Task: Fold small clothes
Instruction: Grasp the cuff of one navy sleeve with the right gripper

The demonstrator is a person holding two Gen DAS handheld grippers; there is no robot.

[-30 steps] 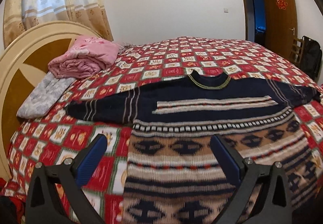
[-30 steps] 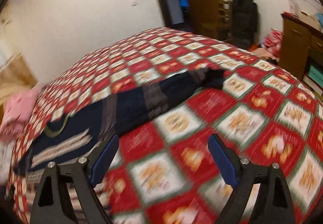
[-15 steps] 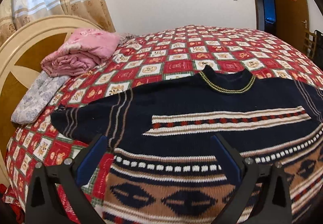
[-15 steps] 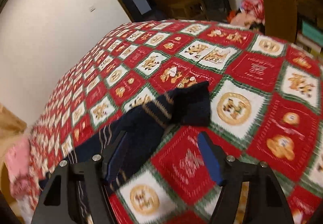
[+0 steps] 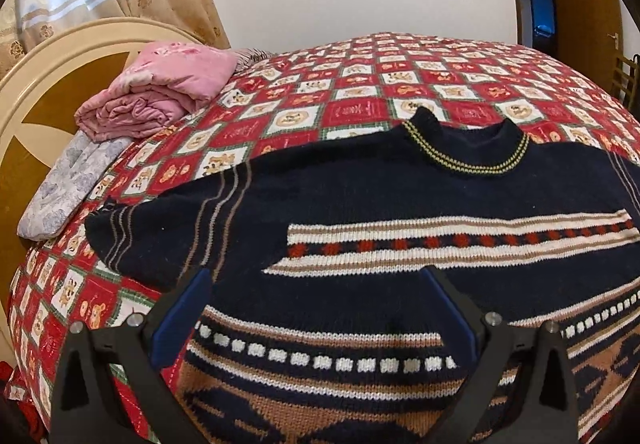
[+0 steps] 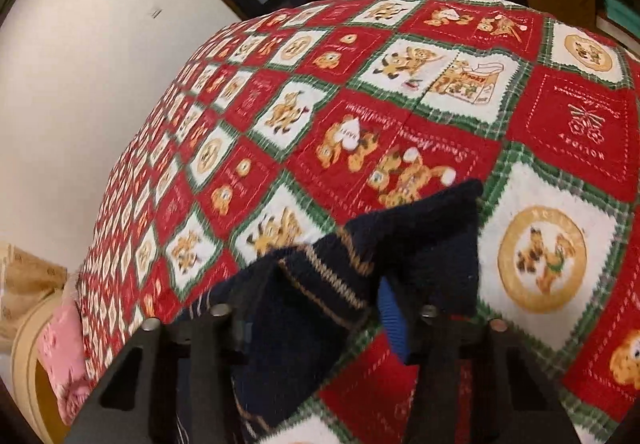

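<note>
Navy patterned sweater (image 5: 400,236) lies flat, spread on the bed's red checked quilt (image 5: 360,83). Left claw (image 5: 316,308) wide apart, hovering over the sweater's chest near the left sleeve, nothing gripped. Right claw (image 6: 316,308), jaws just been closing, has the sleeve cuff (image 6: 420,244) bunched between them.

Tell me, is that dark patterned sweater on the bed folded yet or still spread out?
Spread out. The sweater lies flat on the bedspread, collar showing and one sleeve stretched sideways; no fold shows.
</note>
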